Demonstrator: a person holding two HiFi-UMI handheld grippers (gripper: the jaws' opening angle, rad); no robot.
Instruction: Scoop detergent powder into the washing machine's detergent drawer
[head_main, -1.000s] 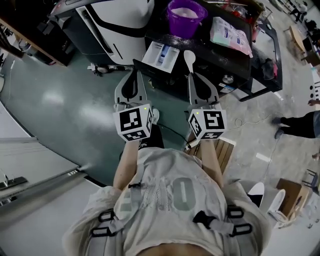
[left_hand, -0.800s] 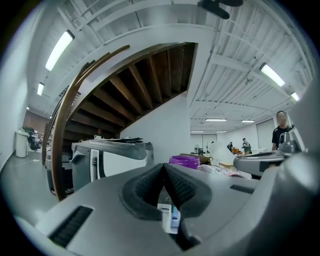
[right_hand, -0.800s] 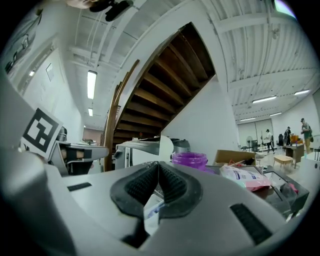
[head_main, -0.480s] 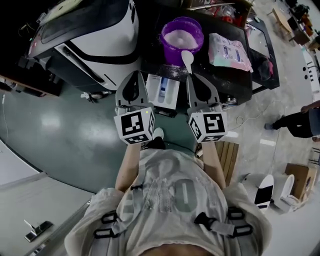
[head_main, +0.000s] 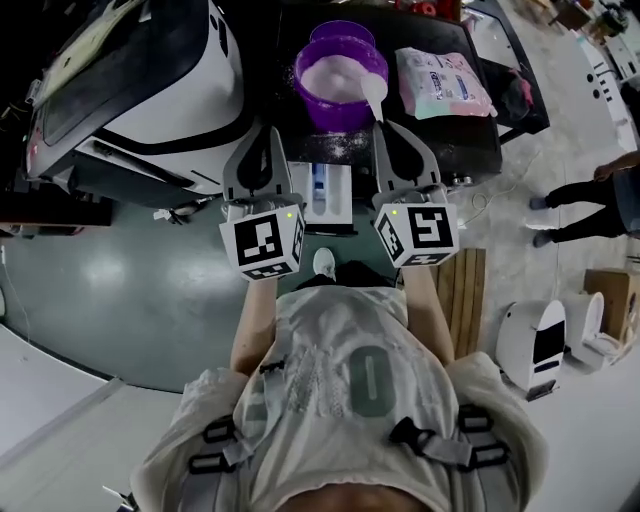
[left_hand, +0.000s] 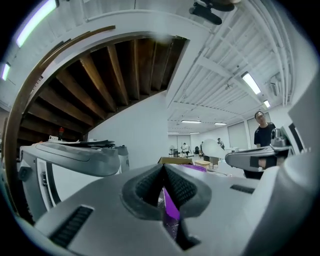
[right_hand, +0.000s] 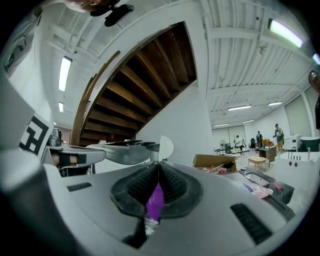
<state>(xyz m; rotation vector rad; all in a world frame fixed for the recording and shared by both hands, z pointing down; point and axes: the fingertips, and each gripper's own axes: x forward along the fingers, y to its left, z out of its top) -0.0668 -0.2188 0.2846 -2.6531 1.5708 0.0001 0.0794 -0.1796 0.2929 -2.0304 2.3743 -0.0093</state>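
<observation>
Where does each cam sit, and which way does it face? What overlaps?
Head view: on the person's head, facing steeply down at the washing machine, drawer and purple tub; shows torso, forearms, left tongs and right tongs.
Left gripper view: on the left tongs, looking along its shut jaws, tilted up at the stair underside; right tongs at the right edge.
Right gripper view: on the right tongs, jaws shut on the white spoon; left tongs at the left edge.
Shared: both gripper views show the purple tub through the jaw gap.

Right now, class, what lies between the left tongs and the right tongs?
The pulled-out detergent drawer lies between the left tongs and the right tongs, which grip a white spoon; the head view shows it.
</observation>
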